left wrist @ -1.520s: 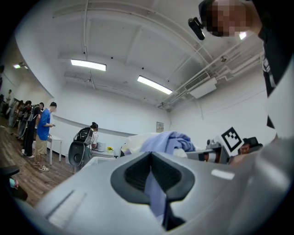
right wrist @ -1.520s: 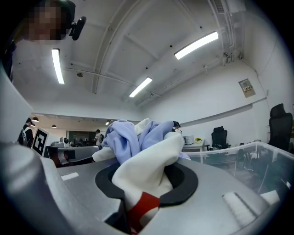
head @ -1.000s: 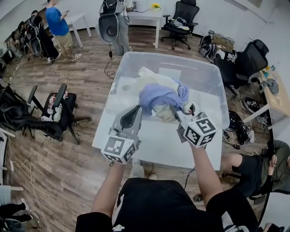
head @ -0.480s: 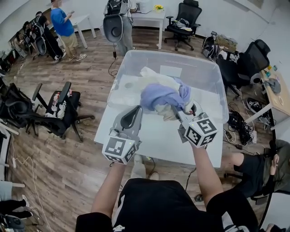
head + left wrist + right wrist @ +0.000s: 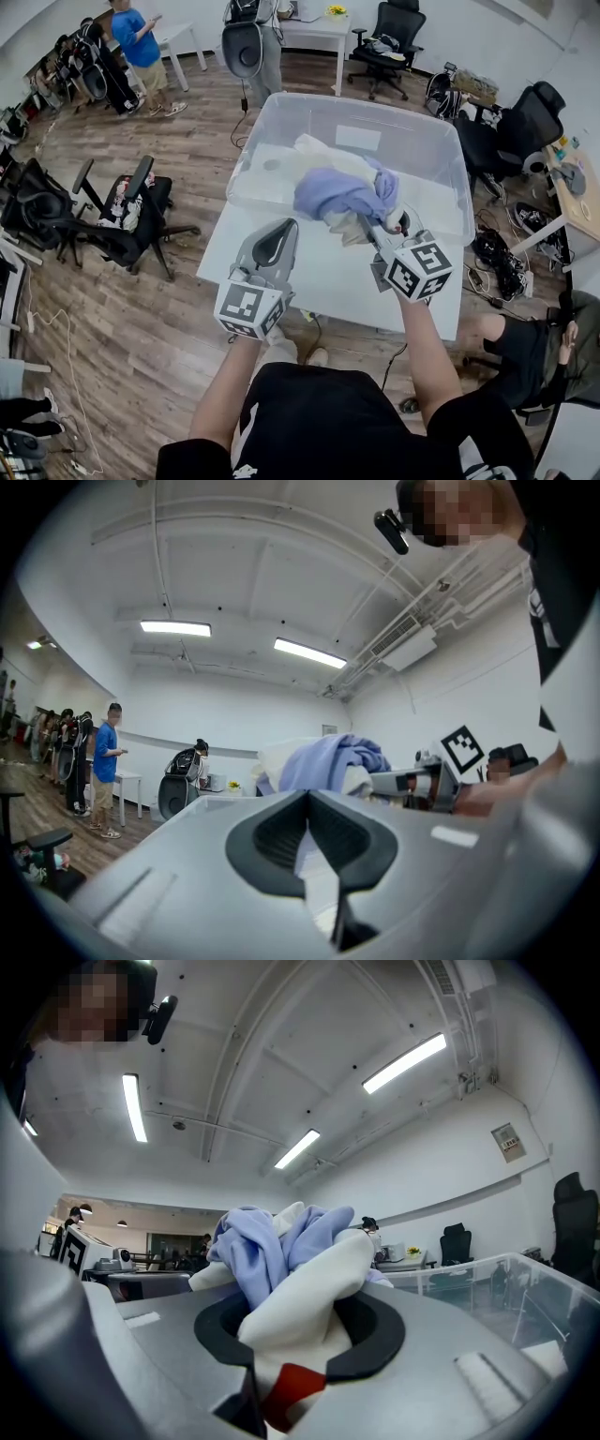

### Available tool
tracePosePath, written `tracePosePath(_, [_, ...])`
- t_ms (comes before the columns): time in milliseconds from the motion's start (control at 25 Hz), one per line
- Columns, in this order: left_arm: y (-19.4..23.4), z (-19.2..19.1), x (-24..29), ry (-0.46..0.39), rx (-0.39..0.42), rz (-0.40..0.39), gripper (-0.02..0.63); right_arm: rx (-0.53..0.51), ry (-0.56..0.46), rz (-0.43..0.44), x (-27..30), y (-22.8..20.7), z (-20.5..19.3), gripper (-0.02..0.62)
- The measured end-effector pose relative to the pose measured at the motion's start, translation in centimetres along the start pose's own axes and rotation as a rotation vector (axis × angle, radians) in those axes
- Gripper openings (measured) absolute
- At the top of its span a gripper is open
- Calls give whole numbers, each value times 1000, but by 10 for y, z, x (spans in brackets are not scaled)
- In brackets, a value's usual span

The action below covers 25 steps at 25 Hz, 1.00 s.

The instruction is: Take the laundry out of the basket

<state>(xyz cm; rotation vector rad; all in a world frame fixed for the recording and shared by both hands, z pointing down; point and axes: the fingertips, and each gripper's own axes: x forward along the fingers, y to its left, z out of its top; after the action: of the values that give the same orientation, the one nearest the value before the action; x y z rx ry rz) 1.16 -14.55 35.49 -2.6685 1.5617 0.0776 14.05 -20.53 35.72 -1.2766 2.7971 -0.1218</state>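
A clear plastic basket (image 5: 424, 139) stands on a white table (image 5: 323, 281). My right gripper (image 5: 372, 228) is shut on a bundle of laundry (image 5: 339, 194), lavender cloth over cream cloth, held above the basket's near part. In the right gripper view the laundry (image 5: 281, 1241) bulges out of my right gripper (image 5: 302, 1324), with a red patch low between the jaws. More pale cloth (image 5: 314, 155) lies inside the basket. My left gripper (image 5: 287, 226) hangs shut and empty over the table, left of the bundle. In the left gripper view my left gripper (image 5: 309, 797) points level, with the laundry (image 5: 328, 759) beyond it.
A black office chair (image 5: 127, 211) stands left of the table on the wooden floor. More chairs (image 5: 520, 122) and cables crowd the right side. A person in blue (image 5: 141, 42) and another person (image 5: 261, 47) stand at the back near a white desk (image 5: 314, 28).
Both grippers have drawn back toward the table's near edge, the right one carrying the bundle with it. Neither gripper's jaws have changed.
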Motion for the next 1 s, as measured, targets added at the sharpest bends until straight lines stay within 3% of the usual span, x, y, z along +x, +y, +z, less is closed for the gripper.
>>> tracePosePath(280, [12, -2, -17, 9, 5, 25, 9, -10, 0, -1, 3, 14, -1, 142])
tracePosePath(1000, [28, 8, -56, -6, -5, 0, 8, -4, 7, -28, -2, 58, -2, 143])
